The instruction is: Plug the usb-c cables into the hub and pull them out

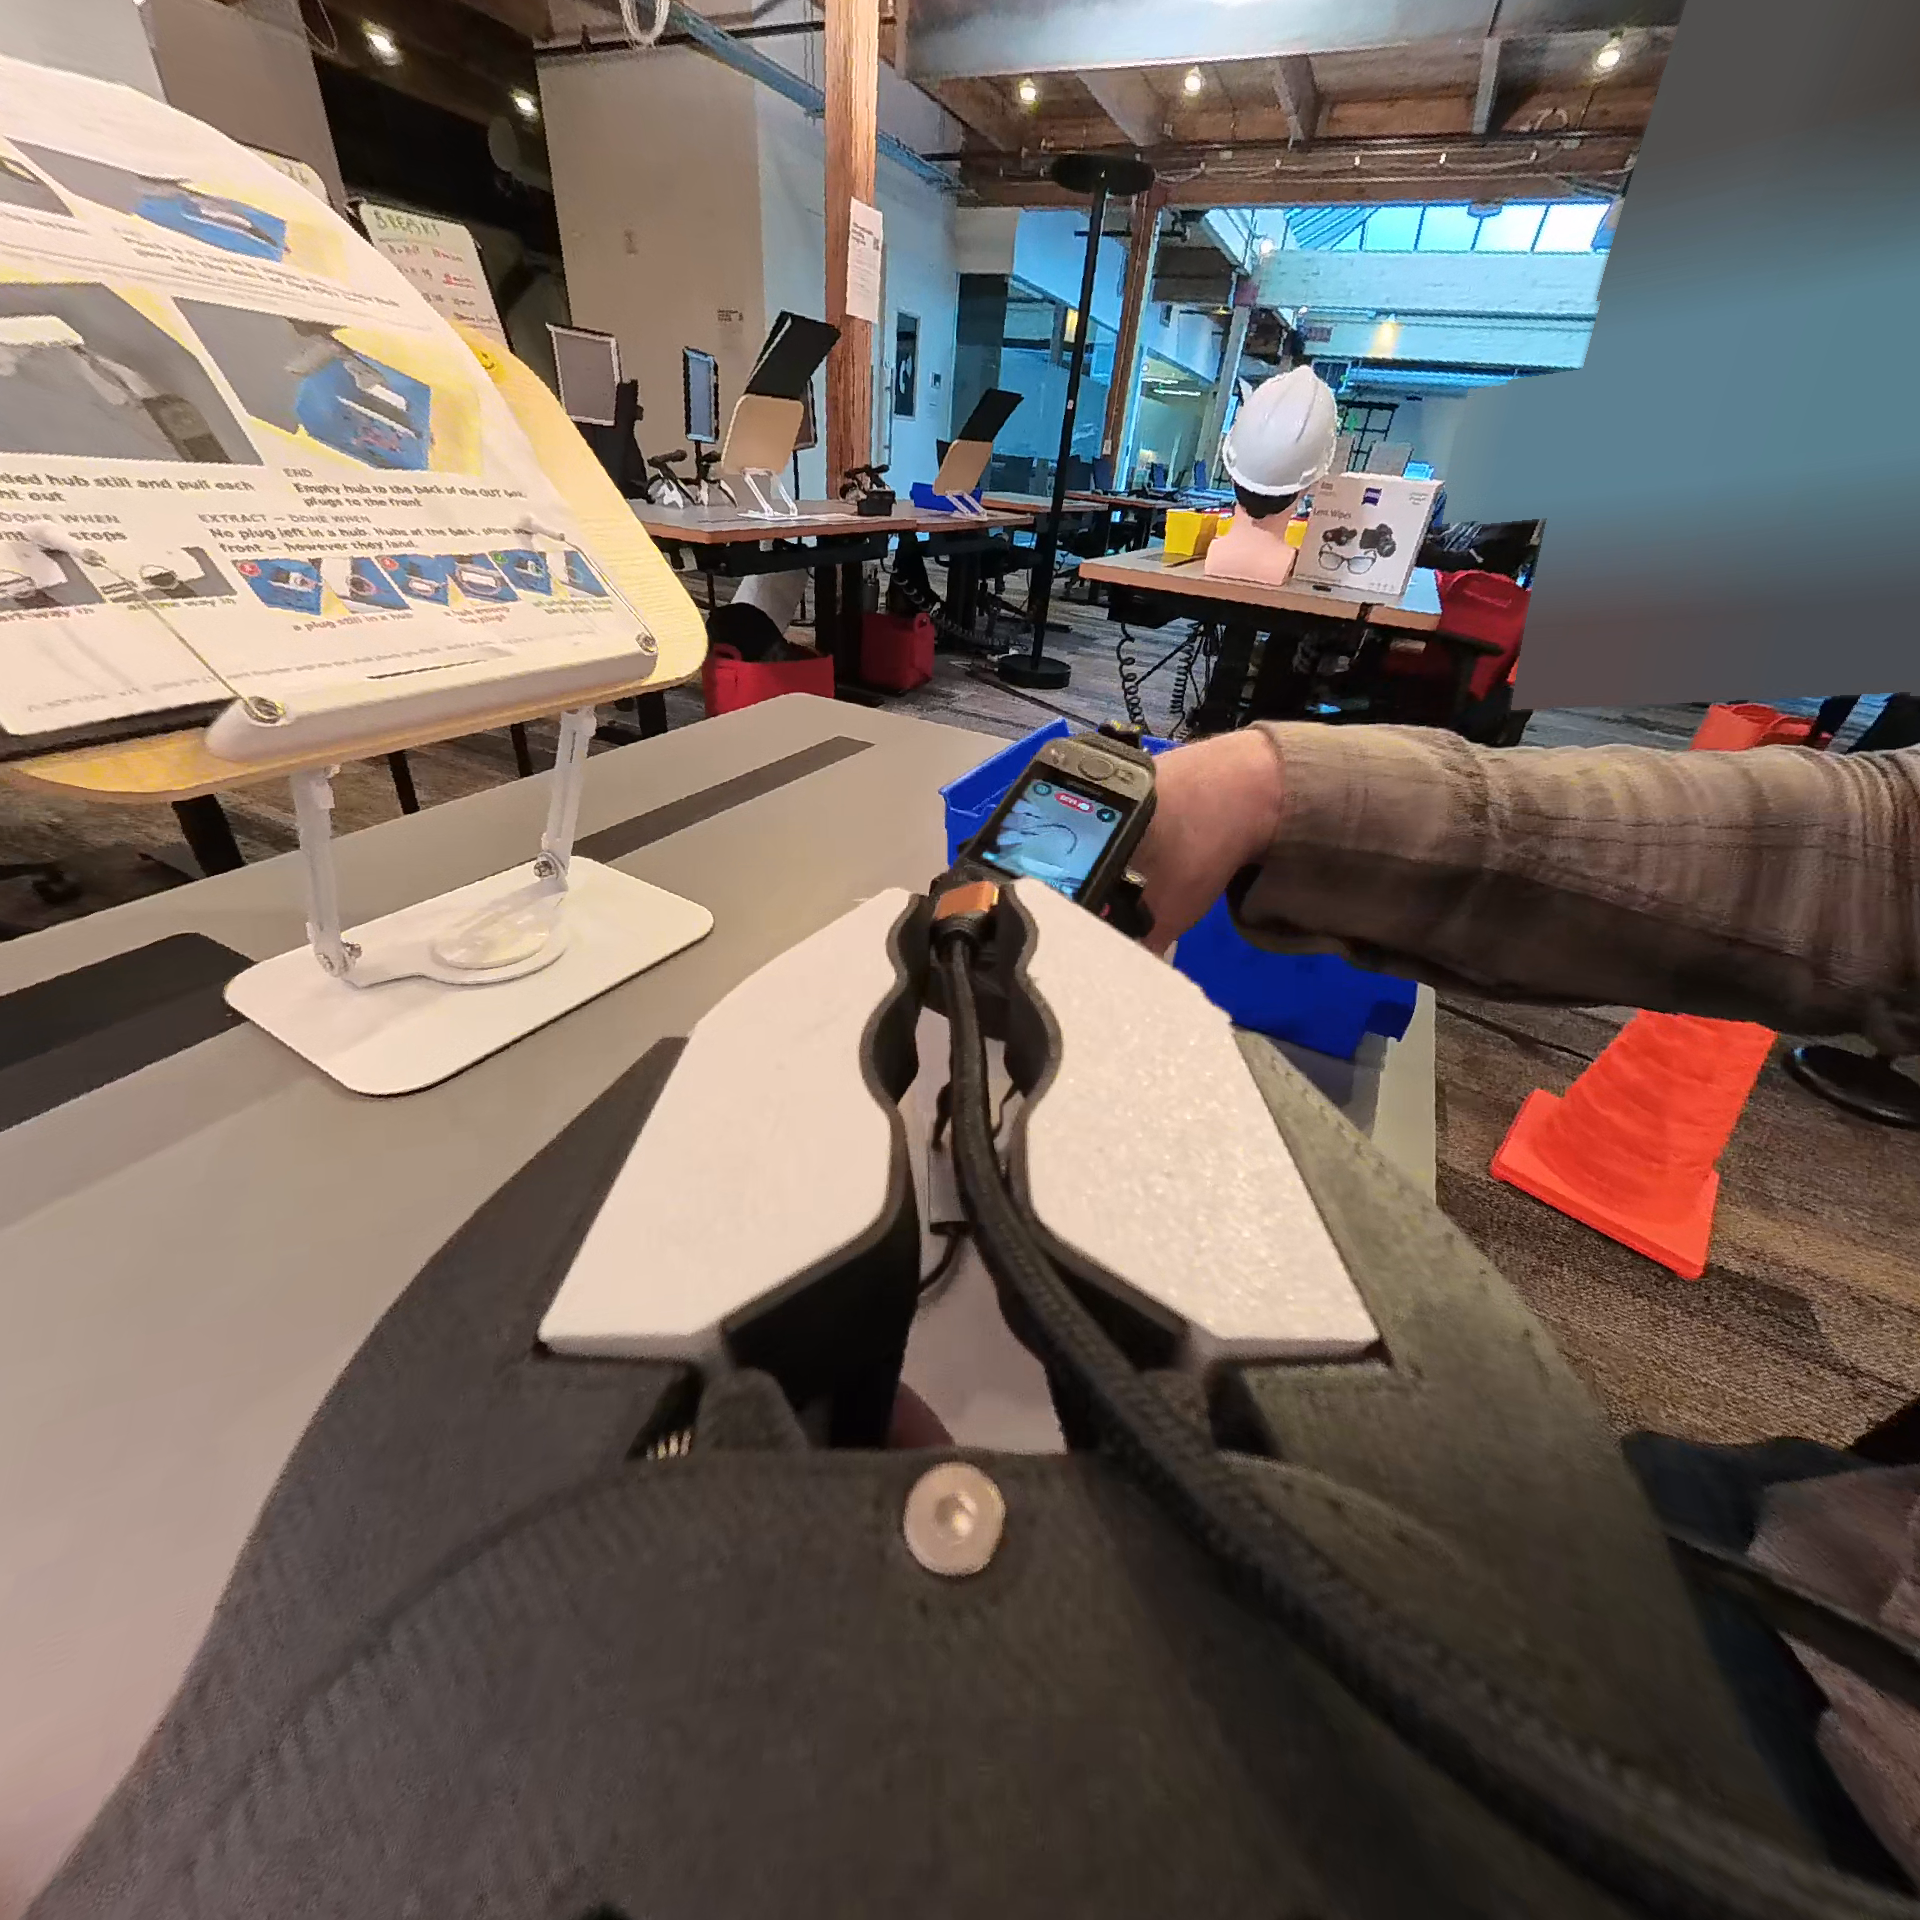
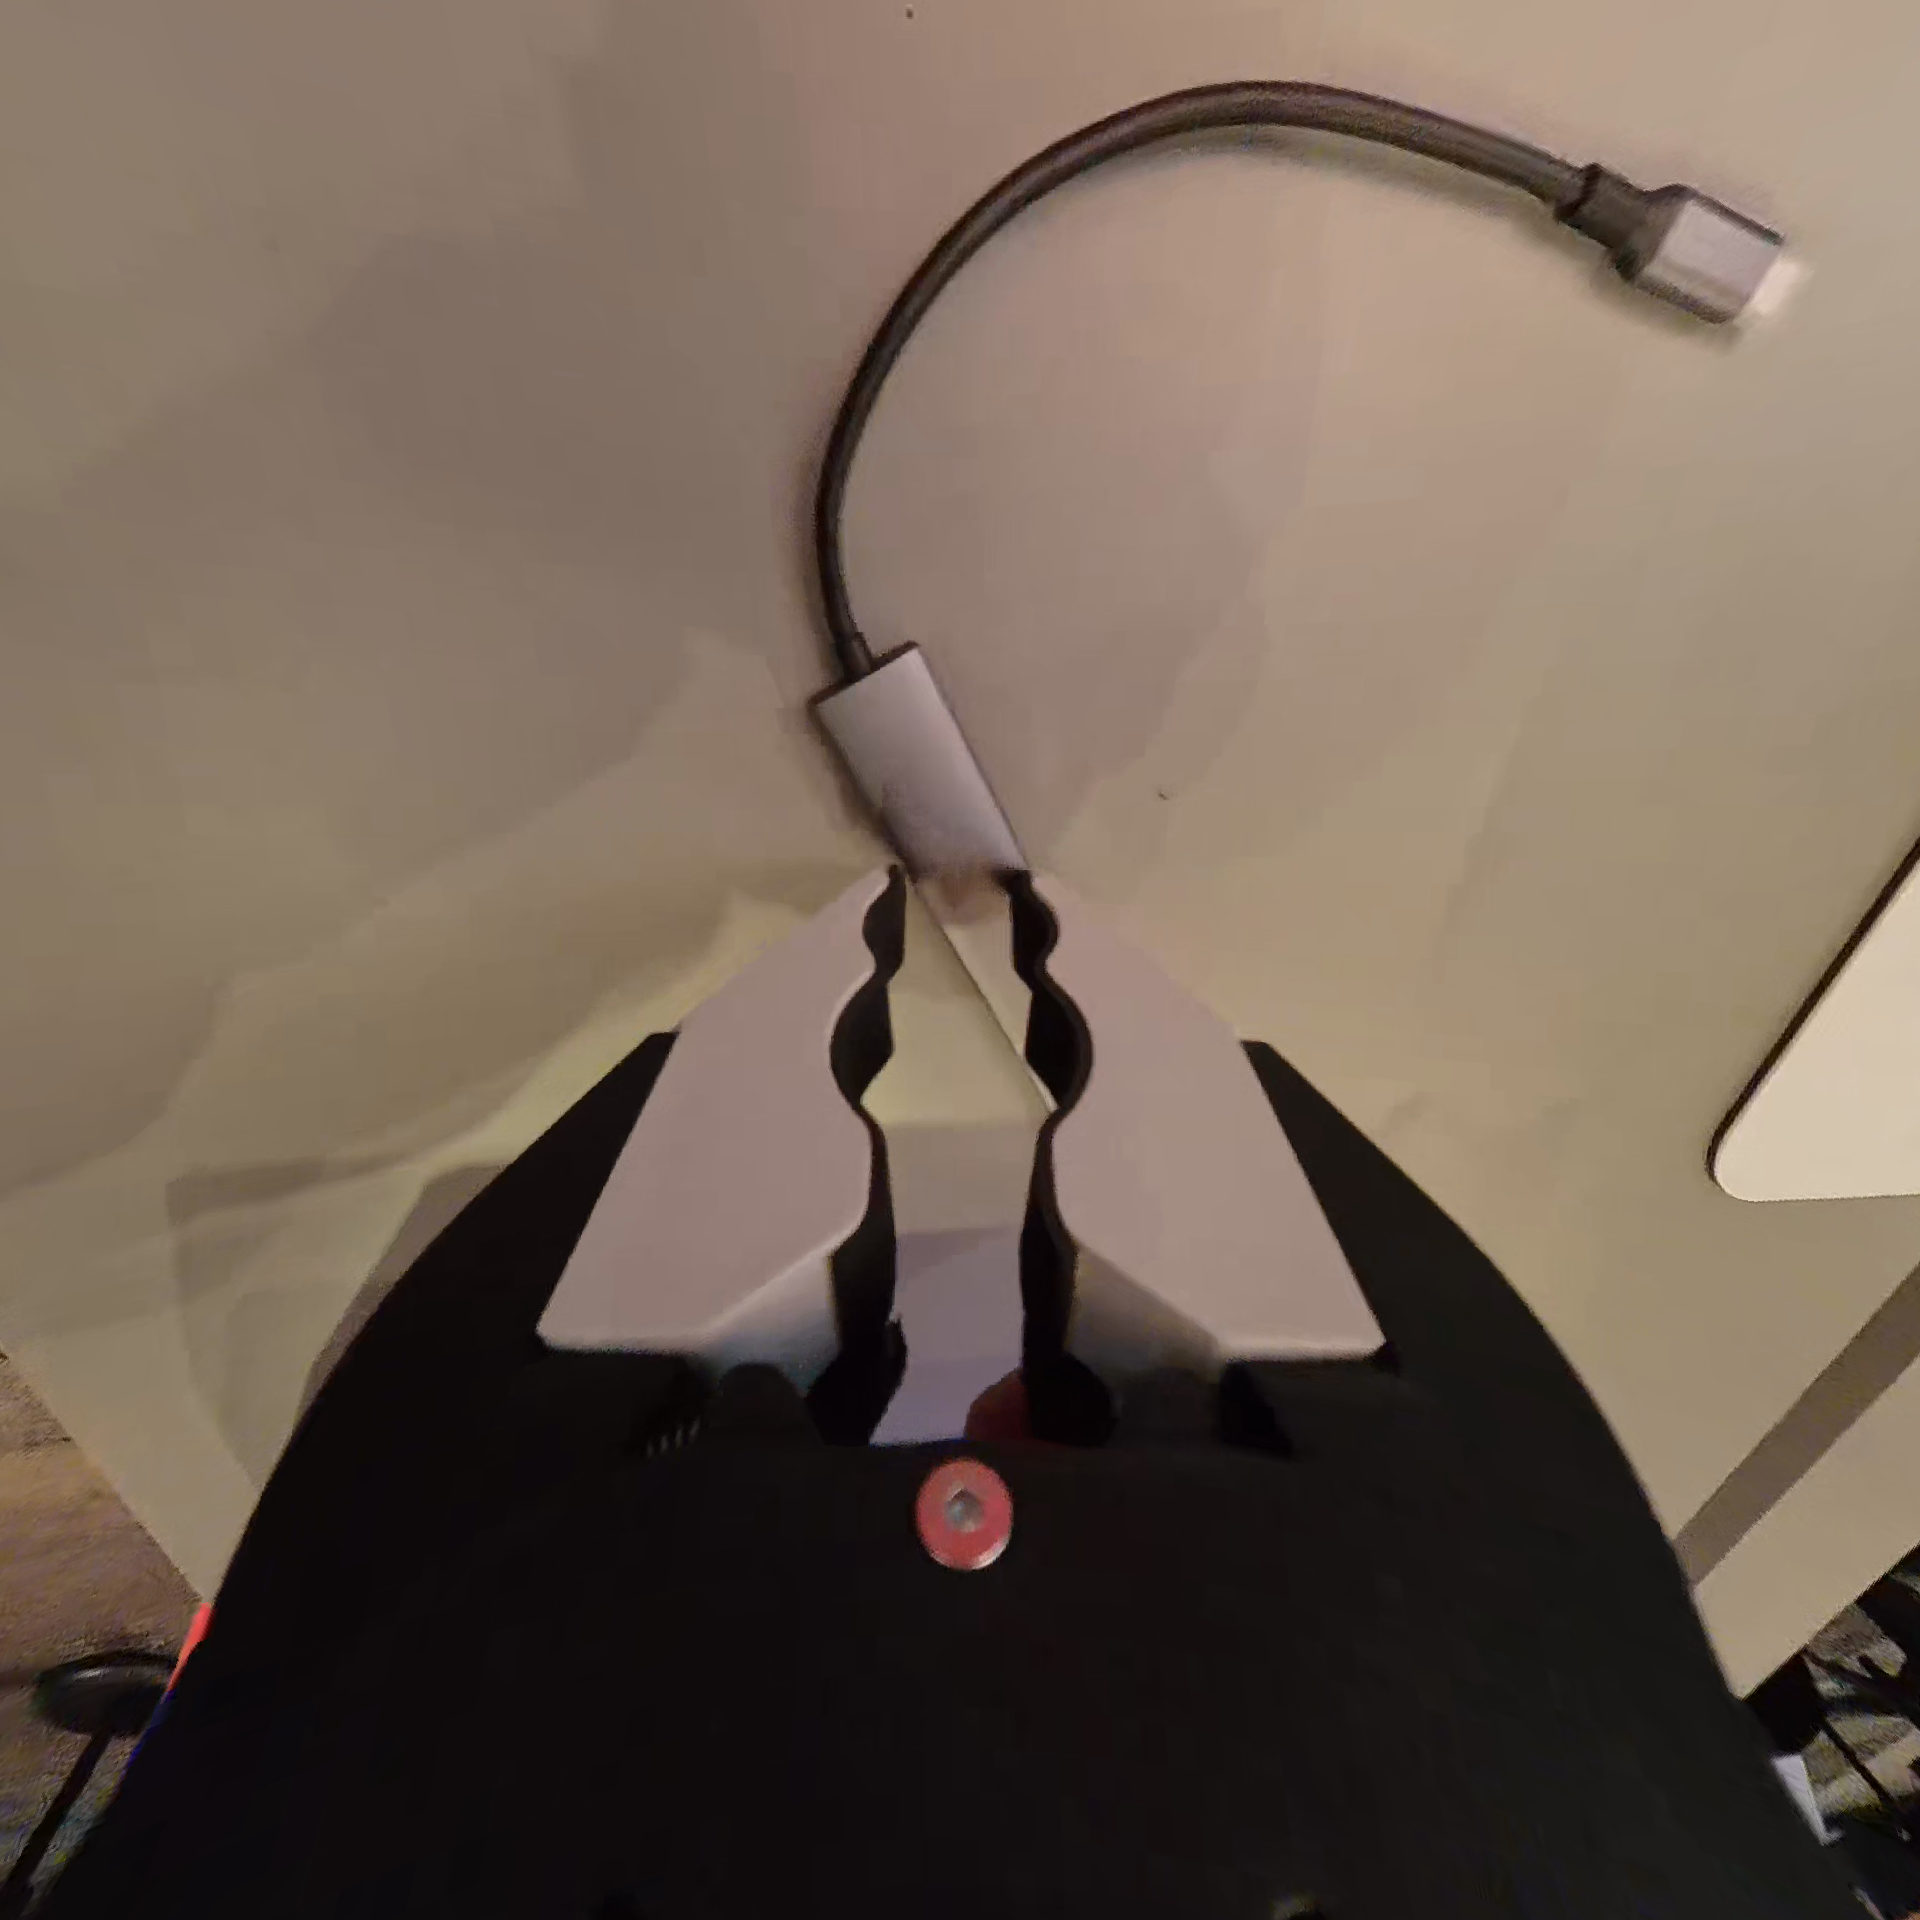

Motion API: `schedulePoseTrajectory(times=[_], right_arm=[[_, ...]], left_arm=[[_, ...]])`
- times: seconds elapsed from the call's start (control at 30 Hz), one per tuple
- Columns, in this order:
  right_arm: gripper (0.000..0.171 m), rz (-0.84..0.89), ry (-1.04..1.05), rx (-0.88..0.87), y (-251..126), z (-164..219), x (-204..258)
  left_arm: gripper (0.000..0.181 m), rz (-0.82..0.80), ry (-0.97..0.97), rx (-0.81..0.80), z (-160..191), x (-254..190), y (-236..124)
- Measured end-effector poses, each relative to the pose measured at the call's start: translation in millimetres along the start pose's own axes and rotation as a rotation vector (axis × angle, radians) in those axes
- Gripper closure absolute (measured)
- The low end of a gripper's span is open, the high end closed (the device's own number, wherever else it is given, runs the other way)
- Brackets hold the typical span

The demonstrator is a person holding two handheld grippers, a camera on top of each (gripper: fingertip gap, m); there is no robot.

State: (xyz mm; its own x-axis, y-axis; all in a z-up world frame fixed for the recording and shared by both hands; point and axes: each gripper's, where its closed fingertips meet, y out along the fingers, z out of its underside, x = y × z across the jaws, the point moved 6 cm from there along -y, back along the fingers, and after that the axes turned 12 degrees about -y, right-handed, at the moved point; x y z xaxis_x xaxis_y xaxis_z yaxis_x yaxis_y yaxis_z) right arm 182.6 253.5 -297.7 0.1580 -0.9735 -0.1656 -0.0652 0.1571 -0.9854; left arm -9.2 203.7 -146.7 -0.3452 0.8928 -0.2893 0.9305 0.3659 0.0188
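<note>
- One usb-c cable [image 1: 971, 1049] shows in the left wrist view: black braided cord with an orange metal collar at the plug end, the tip pointing forward past the fingertips.
- The left gripper [image 1: 961, 920] has its jaws clamped on that cable just behind the collar; the cord runs back between the two white fingers [image 1: 769, 1132] and off over the dark body to the lower right.
- One hub [image 2: 914, 764] shows in the right wrist view: a small silver-grey slab lying flat on the pale table [image 2: 416, 520], with a short black lead [image 2: 935, 312] curving up and right to a silver plug [image 2: 1704, 255] near the table's far right part.
- The right gripper [image 2: 951, 883] has its jaws apart, the tips at either side of the hub's near end; contact cannot be told through the blur.
- One document stand [image 1: 436, 935] with a printed sheet sits toward the table's left edge.
- One blue bin [image 1: 1278, 987] sits at the table's far right corner.
- One orange cone [image 1: 1631, 1132] lies on the floor beyond it.
</note>
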Motion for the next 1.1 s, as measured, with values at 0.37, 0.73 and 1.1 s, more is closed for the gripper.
schedulePoseTrajectory(times=[0.37, 0.73, 1.1], right_arm=[[0.169, -0.089, 0.264, -0.211, -4.9, -9.8, 19.0], [0.105, 0.038, 0.466, -0.15, -41.4, 39.2, -5.2], [0.12, 0.079, 0.164, -0.004, -31.2, 32.4, -5.0]], left_arm=[[0.17, -0.008, 0.007, -0.013, -6.1, 0.1, -3.2], [0.17, -0.013, 0.002, -0.007, -4.8, 1.7, -3.1], [0.17, -0.014, 0.004, -0.008, -6.4, 2.0, -5.2]])
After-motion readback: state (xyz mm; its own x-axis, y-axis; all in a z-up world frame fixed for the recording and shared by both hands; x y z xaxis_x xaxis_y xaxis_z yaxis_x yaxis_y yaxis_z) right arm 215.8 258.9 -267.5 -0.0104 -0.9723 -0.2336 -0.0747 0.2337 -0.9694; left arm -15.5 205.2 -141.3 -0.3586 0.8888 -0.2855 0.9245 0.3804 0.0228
